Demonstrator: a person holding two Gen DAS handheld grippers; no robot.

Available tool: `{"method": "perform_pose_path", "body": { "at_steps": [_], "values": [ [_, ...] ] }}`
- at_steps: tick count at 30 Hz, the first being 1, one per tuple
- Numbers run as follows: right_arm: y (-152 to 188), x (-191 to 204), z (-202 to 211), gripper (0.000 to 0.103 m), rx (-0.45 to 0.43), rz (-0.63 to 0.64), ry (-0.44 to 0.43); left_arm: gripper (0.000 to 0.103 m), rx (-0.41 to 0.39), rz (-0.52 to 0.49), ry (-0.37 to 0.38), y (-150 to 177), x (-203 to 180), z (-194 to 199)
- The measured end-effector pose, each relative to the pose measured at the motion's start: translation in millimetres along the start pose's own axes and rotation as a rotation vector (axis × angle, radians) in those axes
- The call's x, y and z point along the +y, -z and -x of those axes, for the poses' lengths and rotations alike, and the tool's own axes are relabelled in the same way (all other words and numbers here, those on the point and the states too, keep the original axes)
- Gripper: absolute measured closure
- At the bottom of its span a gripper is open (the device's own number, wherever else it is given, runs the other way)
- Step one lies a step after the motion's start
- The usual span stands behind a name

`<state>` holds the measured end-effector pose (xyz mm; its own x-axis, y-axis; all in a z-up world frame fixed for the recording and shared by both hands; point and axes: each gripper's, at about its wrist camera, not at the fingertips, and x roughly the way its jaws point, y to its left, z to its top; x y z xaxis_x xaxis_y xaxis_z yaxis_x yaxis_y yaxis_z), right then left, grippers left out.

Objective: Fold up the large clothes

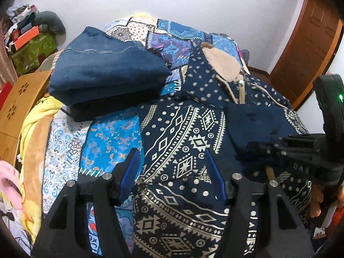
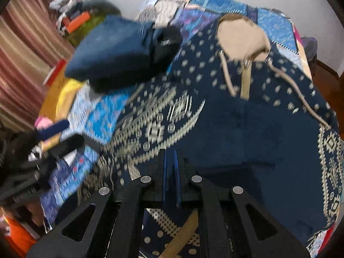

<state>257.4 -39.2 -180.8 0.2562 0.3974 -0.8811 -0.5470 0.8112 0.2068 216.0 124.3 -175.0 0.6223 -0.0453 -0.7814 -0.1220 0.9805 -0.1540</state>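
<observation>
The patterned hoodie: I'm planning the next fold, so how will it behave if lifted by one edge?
The patterned hoodie will probably flop and drape, since it lies rumpled over the bed. Its drawstrings and hood will likely dangle. It looks thick, so probably fairly heavy.

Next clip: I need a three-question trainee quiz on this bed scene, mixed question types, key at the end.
1. True or false: the left tongs are clamped on the patterned hoodie.
2. What lies folded on the bed to the left of the hoodie? A) jeans B) a towel C) a pillow
3. Fill in: the right tongs are ____ (open or shut).

Key:
1. False. Their jaws stand apart above the fabric, gripping nothing.
2. A, the folded jeans.
3. Shut. The blue pads nearly meet, with no cloth seen between them.
</observation>
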Motion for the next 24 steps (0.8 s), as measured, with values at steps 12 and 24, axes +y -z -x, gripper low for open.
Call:
{"method": "perform_pose_path", "body": {
  "at_steps": [12, 24],
  "values": [
    [15, -57, 101, 0.045, -0.254, -0.071, 0.183, 0.042, -0.003, -0.13, 0.052, -18, -62, -12],
    [59, -161, 123, 0.045, -0.233, -0.336, 0.303, 0.042, 0.08, -0.34, 0.11, -18, -150, -61]
  ]
}}
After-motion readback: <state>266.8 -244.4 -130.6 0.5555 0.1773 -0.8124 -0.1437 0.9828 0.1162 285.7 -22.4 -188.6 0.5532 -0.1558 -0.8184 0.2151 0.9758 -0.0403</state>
